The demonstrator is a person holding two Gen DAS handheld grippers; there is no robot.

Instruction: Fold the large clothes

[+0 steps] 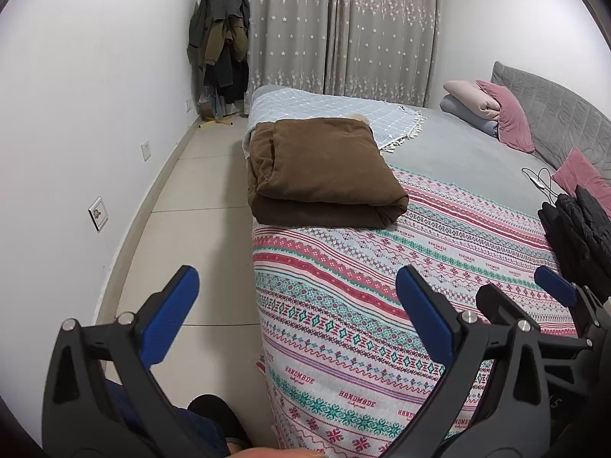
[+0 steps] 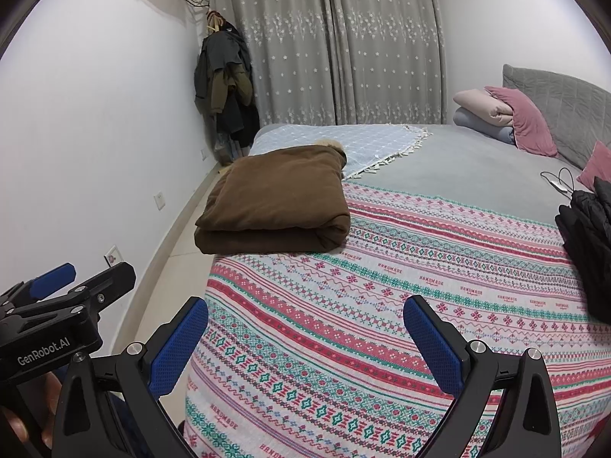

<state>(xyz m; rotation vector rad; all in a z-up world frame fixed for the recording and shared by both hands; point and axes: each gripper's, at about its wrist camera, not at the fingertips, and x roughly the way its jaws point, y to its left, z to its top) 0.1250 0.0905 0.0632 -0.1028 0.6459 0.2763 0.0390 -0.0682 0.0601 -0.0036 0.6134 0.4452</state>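
Note:
A brown garment [image 1: 324,168] [image 2: 275,206] lies folded in a thick rectangle at the left edge of the bed, on the patterned striped cover [image 1: 343,267] [image 2: 420,267]. A black padded garment [image 1: 580,229] [image 2: 588,244] lies bunched at the bed's right side. My left gripper [image 1: 298,316] hangs open over the bed's near left corner, well short of the brown garment, holding nothing. My right gripper [image 2: 305,347] is open too, empty, above the patterned cover. Each shows in the other's view: the right gripper [image 1: 527,297] and the left gripper [image 2: 82,278].
A tiled floor strip [image 1: 202,191] runs between the bed and the white wall. A coat rack [image 1: 221,45] with hanging jackets stands in the far corner by the curtains. Pink pillows [image 1: 504,114], a blue checked throw [image 1: 324,103] and a cable [image 1: 542,183] lie further up the bed.

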